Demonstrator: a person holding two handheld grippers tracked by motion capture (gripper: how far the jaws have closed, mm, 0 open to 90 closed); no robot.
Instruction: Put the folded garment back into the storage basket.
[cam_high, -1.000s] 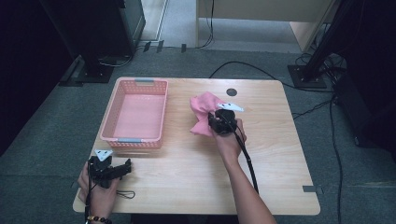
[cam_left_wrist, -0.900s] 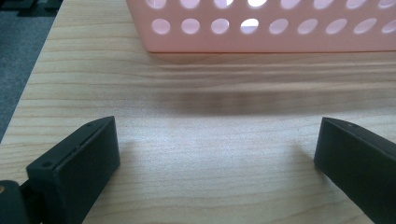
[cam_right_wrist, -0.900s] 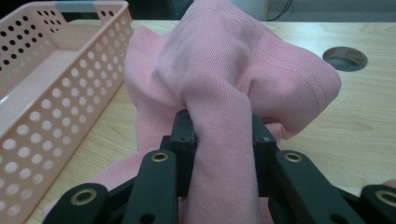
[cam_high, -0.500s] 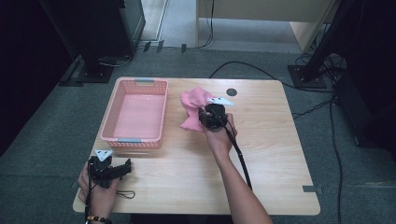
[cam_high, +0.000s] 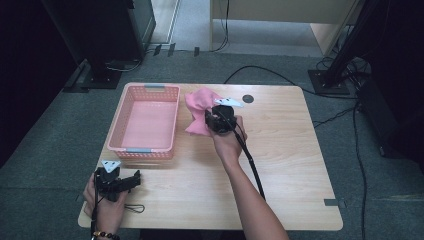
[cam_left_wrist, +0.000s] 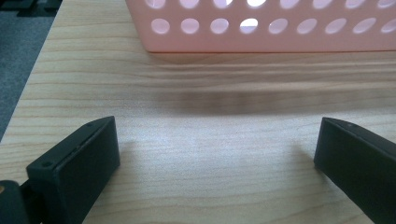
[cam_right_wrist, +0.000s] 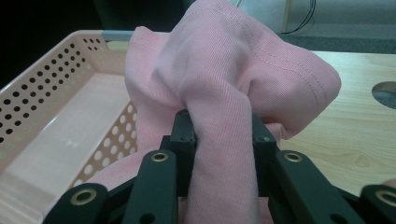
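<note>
So the right gripper (cam_right_wrist: 223, 135) has its jaws clamped on the pink cloth (cam_right_wrist: 224, 79), basket (cam_right_wrist: 56, 112) just beyond them; drop's left. Left gripper (cam_left_wrist: 215, 154) idles, jaws apart.

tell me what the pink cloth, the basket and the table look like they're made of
Pink cloth: woven fabric, probably cotton, matt; fine weave, stitched hem, soft folds. Basket: likely moulded plastic, smooth with a slight sheen; rows of round punched holes. Table: light wood or wood-look laminate; printed or real grain, can't tell which.
</note>
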